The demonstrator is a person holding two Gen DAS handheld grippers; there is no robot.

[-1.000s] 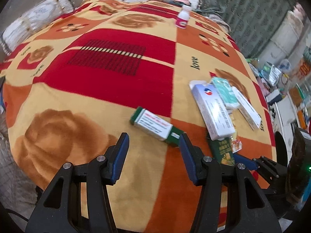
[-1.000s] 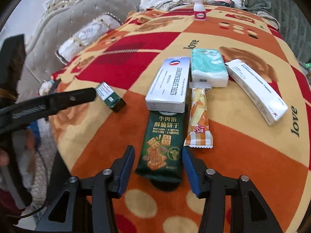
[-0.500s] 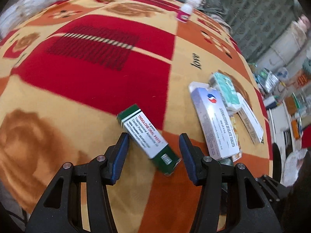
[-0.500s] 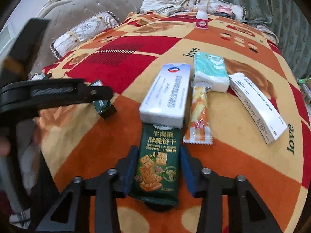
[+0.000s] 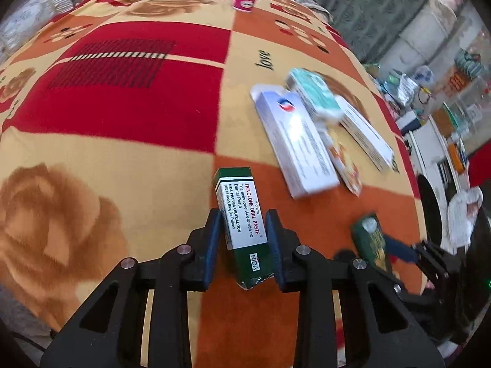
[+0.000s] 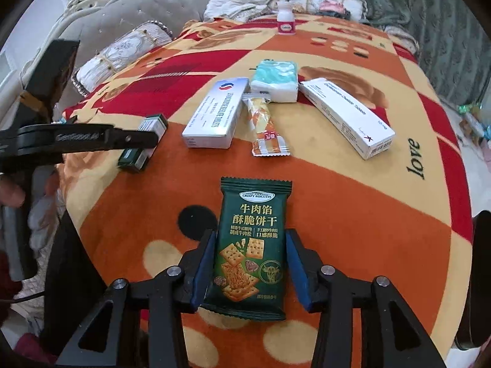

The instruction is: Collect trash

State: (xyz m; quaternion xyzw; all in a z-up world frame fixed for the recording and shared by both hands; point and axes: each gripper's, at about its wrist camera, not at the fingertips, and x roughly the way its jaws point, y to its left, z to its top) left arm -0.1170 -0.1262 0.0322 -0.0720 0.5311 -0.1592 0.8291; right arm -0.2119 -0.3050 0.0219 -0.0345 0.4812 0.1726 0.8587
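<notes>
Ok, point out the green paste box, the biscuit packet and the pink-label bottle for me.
paste box (image 5: 242, 214), left wrist view, on its white printed label.
biscuit packet (image 6: 253, 245), right wrist view, middle of its green front.
bottle (image 6: 285, 24), right wrist view, on its pink label.

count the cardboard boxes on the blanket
3. The green oral paste box sits between the left hand-held gripper fingers; the blue-logo tablet box lies mid-blanket; the long white box lies right of the tissue pack. None looks hidden.

Patterned blanket (image 6: 353, 190), sofa cushion (image 6: 122, 52), green curtain (image 6: 429, 3) behind
</notes>
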